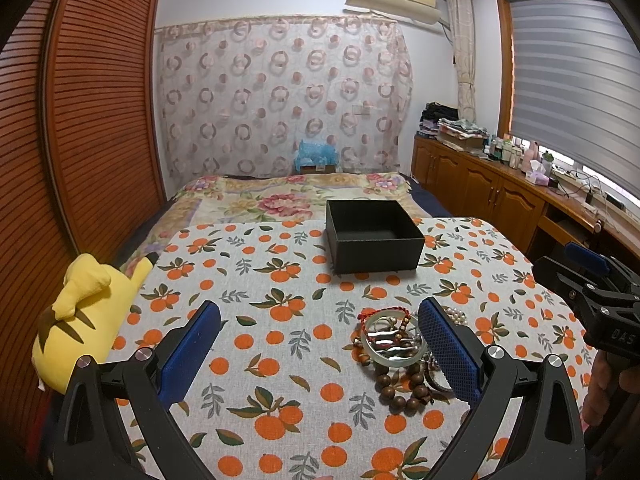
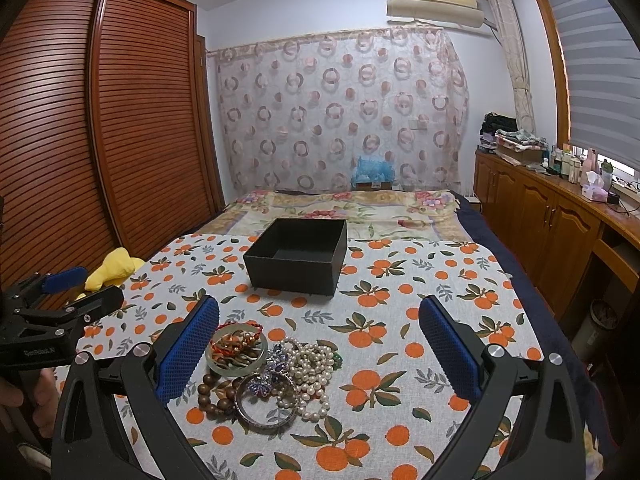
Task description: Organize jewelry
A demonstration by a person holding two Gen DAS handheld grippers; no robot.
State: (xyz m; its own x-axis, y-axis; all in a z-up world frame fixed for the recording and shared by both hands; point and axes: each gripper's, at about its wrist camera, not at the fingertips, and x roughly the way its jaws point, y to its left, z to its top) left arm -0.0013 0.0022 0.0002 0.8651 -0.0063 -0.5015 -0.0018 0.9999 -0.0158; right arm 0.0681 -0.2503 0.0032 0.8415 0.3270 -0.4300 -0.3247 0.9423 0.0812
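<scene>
Nearest, the left claw [image 1: 320,332] and right claw [image 2: 319,330] both stand wide open, gripping nothing. Lower centre of the right view, the jewelry pile [image 2: 268,372] lies on the orange-print cloth [image 2: 400,420], beside the right claw's left finger. Farther back, upper centre, sits an open black box [image 2: 296,256].

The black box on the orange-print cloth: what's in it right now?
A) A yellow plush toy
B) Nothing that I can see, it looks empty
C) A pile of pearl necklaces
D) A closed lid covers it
B: the black box stands open with only its dark inside showing, while the jewelry pile lies on the cloth nearer the cameras, apart from the box.
</scene>
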